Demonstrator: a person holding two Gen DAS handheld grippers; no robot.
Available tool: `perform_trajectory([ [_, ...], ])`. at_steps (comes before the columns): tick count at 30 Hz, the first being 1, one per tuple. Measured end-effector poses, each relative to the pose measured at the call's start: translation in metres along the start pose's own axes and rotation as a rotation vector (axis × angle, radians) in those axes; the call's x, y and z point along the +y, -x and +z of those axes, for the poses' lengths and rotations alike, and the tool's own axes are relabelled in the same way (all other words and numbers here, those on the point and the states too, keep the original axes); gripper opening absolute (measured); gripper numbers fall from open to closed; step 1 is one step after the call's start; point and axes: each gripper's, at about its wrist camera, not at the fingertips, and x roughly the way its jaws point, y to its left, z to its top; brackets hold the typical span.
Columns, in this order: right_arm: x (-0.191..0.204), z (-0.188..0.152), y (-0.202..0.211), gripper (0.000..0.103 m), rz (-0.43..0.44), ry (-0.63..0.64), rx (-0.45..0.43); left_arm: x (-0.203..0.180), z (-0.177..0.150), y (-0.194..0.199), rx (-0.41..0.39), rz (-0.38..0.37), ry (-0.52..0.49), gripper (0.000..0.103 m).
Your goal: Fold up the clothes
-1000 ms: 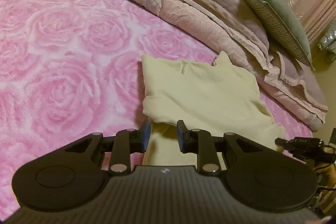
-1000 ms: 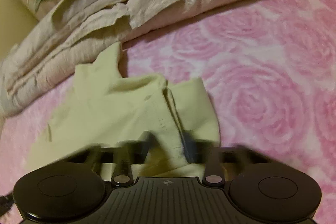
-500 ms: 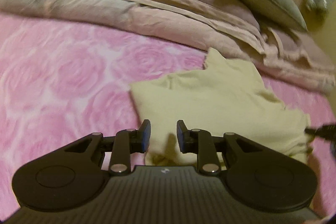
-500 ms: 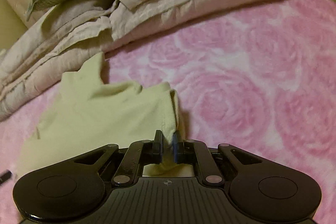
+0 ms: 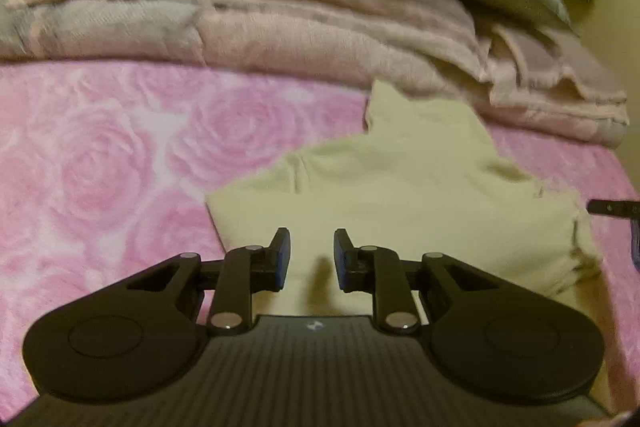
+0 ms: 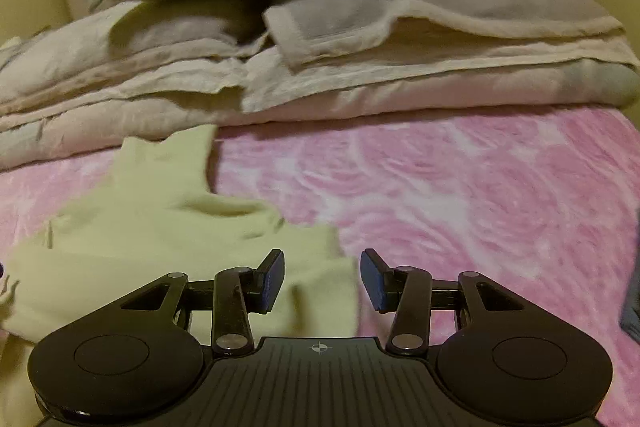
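I see both grippers released: left gripper (image 5: 312, 253) and right gripper (image 6: 322, 279) hold nothing. Pale yellow garment (image 5: 400, 195) lies folded on pink blanket (image 5: 120, 167), just ahead of both.

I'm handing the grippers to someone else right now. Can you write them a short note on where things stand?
Left hand-held gripper: open, empty, over the near edge of the pale yellow cloth garment.
Right hand-held gripper: open, empty, at the garment's right edge.
The garment lies partly folded on the pink rose-patterned bedspread, beside the stacked beige quilts.
Left: likely regrip and finish folding; edges look uneven.
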Motion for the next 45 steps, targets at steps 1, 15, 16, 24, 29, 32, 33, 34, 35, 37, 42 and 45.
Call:
perform_trajectory([
  [1,-0.003,-0.003,-0.013,0.046,-0.004,-0.011,0.04,0.001,0.001,-0.005,0.011,0.007,-0.003,0.018],
  [15,-0.029,0.051,-0.066,0.046,0.182,-0.256,0.132,0.011,0.1,-0.048,-0.013,-0.121,0.152,0.037],
  [16,-0.023,0.058,-0.078,0.046,0.214,-0.269,0.145,0.008,0.107,-0.062,0.002,-0.137,0.171,0.04],
  [24,0.025,0.116,-0.175,0.047,0.469,-0.373,0.248,-0.009,0.154,-0.162,0.092,-0.242,0.316,0.045],
  [29,0.041,0.119,-0.192,0.004,0.49,-0.287,0.225,-0.011,0.162,-0.17,0.08,-0.397,0.298,0.004],
  [32,0.045,0.117,-0.177,0.004,0.499,-0.193,0.156,-0.009,0.157,-0.147,-0.004,-0.459,0.25,0.003],
  [33,0.045,0.115,-0.167,0.004,0.499,-0.163,0.125,-0.007,0.154,-0.137,-0.039,-0.485,0.246,0.003],
  [34,0.045,0.112,-0.155,0.004,0.505,-0.131,0.085,-0.008,0.149,-0.122,-0.085,-0.502,0.221,0.003],
  [35,0.044,0.11,-0.142,0.004,0.513,-0.106,0.042,-0.009,0.142,-0.106,-0.133,-0.517,0.193,0.003],
  [37,0.045,0.099,-0.11,0.004,0.524,-0.035,-0.047,-0.019,0.122,-0.07,-0.192,-0.53,0.105,0.003],
  [42,0.049,0.04,-0.033,0.004,0.518,0.188,-0.104,-0.031,0.047,-0.01,-0.11,-0.524,0.015,0.003],
  [45,0.055,-0.009,-0.016,0.006,0.477,0.293,0.067,-0.028,-0.003,0.0,0.078,-0.438,-0.027,0.002],
])
